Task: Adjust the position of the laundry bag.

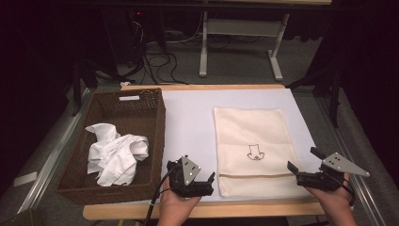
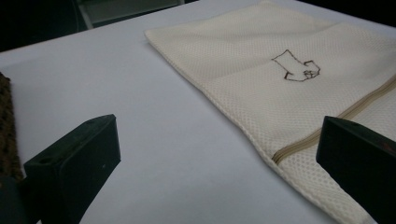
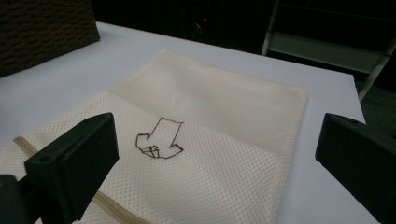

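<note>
A cream mesh laundry bag (image 1: 254, 148) lies flat on the white table cover (image 1: 188, 122), on the right half of the table, with its zipper (image 1: 256, 176) running across the end nearest the person and a small dark outline drawing (image 1: 255, 153) near its middle. In the left gripper view the zipper shows as a tan line (image 2: 327, 130) just ahead of the right-hand jaw, and the mesh weave is plain to see. The left gripper (image 1: 207, 182) sits at the near edge of the table, just beside the bag's near left corner, its jaws spread wide and holding nothing. The right gripper (image 1: 302, 165) is at the bag's near right corner, also with jaws wide apart and empty; its own view looks across the bag (image 3: 201, 140) from low above the cloth. Neither gripper touches the bag, as far as the pictures show. To the left, well apart from the bag, a brown wicker basket (image 1: 155, 122) stands on the table with a crumpled white cloth (image 1: 115, 155) lying inside it. Beyond the table, cables (image 1: 160, 61) and a white frame (image 1: 240, 42) stand on the dark floor.
</note>
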### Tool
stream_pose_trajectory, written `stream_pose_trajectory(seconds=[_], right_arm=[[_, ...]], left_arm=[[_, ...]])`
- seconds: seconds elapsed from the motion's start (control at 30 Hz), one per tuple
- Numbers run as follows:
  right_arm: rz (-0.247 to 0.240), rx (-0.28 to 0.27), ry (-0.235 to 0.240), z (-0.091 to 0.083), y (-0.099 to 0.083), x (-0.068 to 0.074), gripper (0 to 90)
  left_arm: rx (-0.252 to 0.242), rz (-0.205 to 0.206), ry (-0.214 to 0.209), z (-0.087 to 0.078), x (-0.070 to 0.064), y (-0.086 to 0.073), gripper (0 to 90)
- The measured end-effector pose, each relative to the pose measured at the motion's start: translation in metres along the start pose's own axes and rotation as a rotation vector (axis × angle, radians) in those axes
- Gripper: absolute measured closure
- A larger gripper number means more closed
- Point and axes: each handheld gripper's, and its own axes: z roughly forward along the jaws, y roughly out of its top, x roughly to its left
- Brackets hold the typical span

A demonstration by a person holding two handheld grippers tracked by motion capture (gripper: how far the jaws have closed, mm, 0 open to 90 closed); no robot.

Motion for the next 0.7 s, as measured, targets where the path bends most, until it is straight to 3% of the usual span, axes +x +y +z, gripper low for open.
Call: stream_pose_trajectory(seconds=[0.03,0.13,0.7], right_arm=[[0.002,0.006,0.000,0.0006,-0.0006,-0.0005,0.2],[0.016,0.002,-0.001,0.0005,-0.0013,-0.0030,0.2],[0.013,-0.008,0.005,-0.0016,-0.0022,-0.0049,0.2]], left_arm=[[0.004,-0.009,-0.007,0.0018,-0.0007,-0.0002,0.5],[0.015,0.017,-0.006,0.0041,-0.0030,0.0004,0.5],[0.017,-0.026,-0.032,0.0067,-0.0026,-0.0012,0.6]])
